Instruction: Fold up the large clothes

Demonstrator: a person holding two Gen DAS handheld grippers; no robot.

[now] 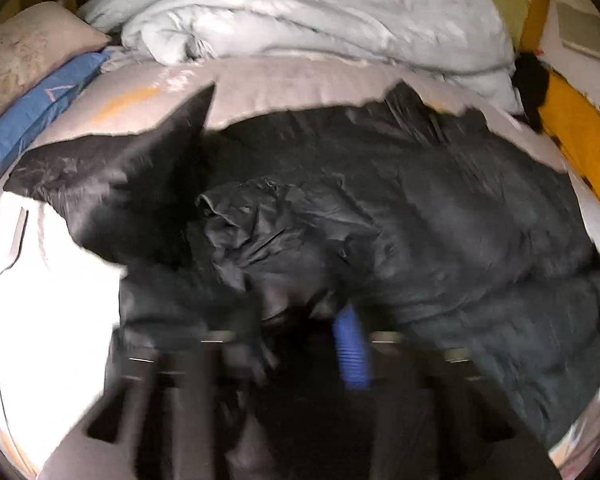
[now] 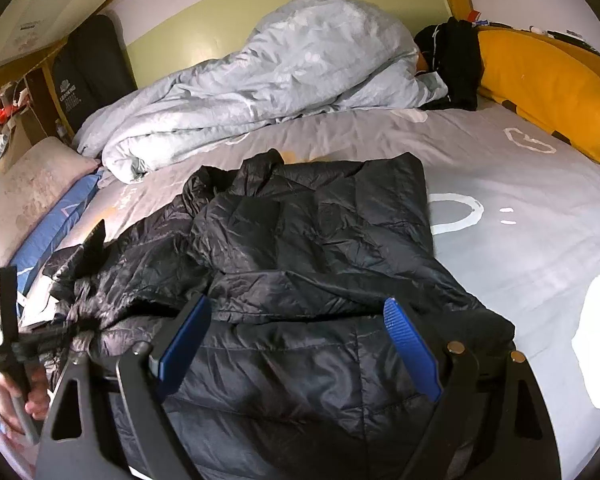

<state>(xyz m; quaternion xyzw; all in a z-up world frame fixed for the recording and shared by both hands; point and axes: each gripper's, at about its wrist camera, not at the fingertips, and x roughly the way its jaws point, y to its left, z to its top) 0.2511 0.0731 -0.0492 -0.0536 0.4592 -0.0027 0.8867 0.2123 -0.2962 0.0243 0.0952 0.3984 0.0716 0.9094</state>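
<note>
A black quilted puffer jacket [image 2: 312, 240] lies spread and rumpled across the grey bed sheet [image 2: 520, 184]. In the left wrist view, which is blurred, the jacket [image 1: 380, 208] fills the middle. My left gripper [image 1: 304, 316] sits low in that view, jaws close together with black cloth bunched between them. One blue pad [image 1: 352, 348] shows; the other is hidden under fabric. In the right wrist view the left gripper [image 2: 72, 328] pinches the jacket's left edge, held by a hand [image 2: 32, 396]. My right gripper [image 2: 296, 302] hangs open over the jacket's near part, with nothing pinched between its blue pads [image 2: 408, 348].
A crumpled pale grey duvet [image 2: 260, 80] lies along the far side of the bed. A beige pillow [image 2: 32, 196] and a blue one [image 2: 56, 232] lie at the left. A yellow cushion [image 2: 548, 84] and dark clothes [image 2: 452, 64] are at the far right, by the wooden frame.
</note>
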